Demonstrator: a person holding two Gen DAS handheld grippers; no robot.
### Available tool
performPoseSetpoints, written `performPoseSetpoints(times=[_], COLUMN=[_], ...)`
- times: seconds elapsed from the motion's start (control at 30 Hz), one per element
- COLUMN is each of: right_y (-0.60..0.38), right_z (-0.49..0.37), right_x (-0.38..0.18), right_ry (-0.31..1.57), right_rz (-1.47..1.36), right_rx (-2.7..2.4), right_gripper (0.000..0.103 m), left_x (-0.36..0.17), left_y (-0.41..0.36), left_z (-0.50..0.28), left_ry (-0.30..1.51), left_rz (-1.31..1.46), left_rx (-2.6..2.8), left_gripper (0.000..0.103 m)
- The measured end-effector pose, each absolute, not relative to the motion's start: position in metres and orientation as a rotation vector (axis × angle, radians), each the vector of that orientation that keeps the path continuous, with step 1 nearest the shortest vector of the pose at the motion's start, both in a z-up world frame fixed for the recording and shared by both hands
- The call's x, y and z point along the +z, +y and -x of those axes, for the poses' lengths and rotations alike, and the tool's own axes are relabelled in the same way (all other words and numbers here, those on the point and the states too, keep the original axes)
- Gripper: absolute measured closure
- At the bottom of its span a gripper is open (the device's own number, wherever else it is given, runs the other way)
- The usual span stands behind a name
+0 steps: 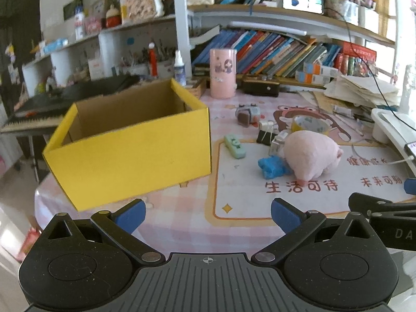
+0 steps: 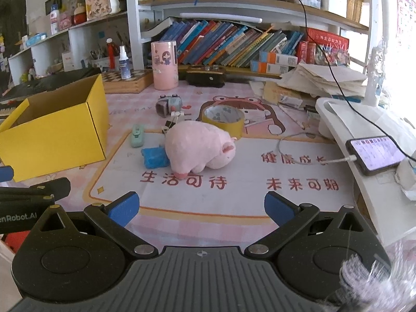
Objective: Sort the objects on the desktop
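Note:
An open yellow cardboard box (image 1: 130, 150) stands at the left of the desk; it also shows in the right wrist view (image 2: 54, 132). A pink plush pig (image 2: 200, 145) lies mid-desk, over a blue toy (image 2: 153, 157). Near it lie a mint green eraser-like item (image 2: 137, 135), a yellow tape roll (image 2: 223, 118), black binder clips (image 1: 266, 135) and a small grey toy camera (image 2: 169, 105). My left gripper (image 1: 208, 214) is open and empty in front of the box. My right gripper (image 2: 201, 208) is open and empty, in front of the pig.
A pink cylinder (image 2: 165, 65) and a black case (image 2: 205, 78) stand at the back before shelves of books. A white stand (image 2: 364, 140) at the right holds a charging phone (image 2: 375, 153). Paper stacks (image 2: 322, 80) lie back right. A keyboard (image 1: 33, 119) sits left of the desk.

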State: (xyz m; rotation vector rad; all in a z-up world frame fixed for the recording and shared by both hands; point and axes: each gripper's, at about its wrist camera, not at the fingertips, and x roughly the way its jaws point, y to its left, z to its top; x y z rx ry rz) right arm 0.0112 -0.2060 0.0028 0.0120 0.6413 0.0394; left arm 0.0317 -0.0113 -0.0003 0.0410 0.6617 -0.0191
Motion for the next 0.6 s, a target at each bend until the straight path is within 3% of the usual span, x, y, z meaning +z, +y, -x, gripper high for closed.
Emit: performPoseSetpoints(times=[0.6], right_y=[-0.216], right_z=[-0.064], right_x=[-0.005], right_ry=[0.694], right_rz=[0.035], right_rx=[0.163], right_gripper=[0.0], left_x=[-0.006], left_y=[-0.029], left_z=[-0.064], left_ry=[0.712], left_rz=[-0.005], left_rx=[0.07], left_gripper=[0.0])
